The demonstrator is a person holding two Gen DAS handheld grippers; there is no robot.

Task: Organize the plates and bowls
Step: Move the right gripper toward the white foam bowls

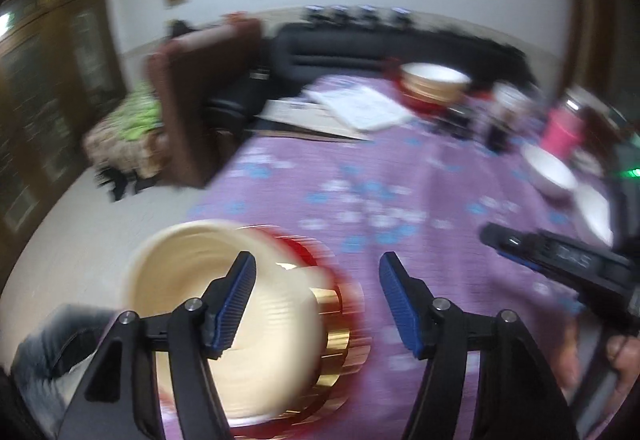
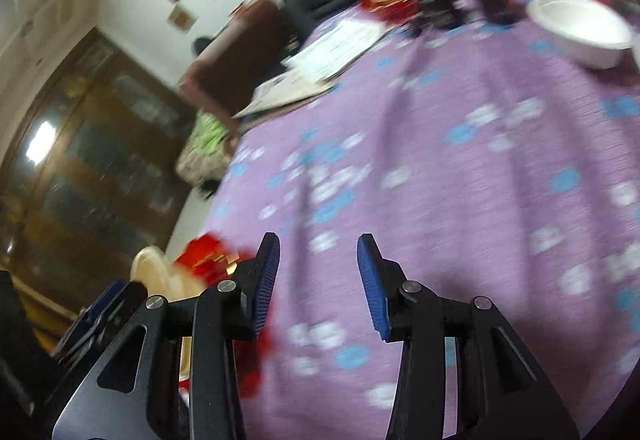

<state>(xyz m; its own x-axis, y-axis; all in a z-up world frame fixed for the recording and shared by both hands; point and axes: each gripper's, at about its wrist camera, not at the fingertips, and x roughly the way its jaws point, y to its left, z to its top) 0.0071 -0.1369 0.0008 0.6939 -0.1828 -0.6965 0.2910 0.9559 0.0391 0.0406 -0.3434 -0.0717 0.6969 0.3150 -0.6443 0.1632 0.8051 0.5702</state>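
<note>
Left tongs (image 1: 318, 298) over motion-smeared bowl (image 1: 224, 320)

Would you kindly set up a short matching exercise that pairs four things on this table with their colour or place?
Things:
1. near bowl
2. cup
3. tablecloth
4. far bowl

Descriptions:
A. purple with blue and white flowers
B. cream inside, red and gold outside, at the near table edge
C. pink
D. at the far end of the table, on something red

Pairs: 1-B, 2-C, 3-A, 4-D
</note>
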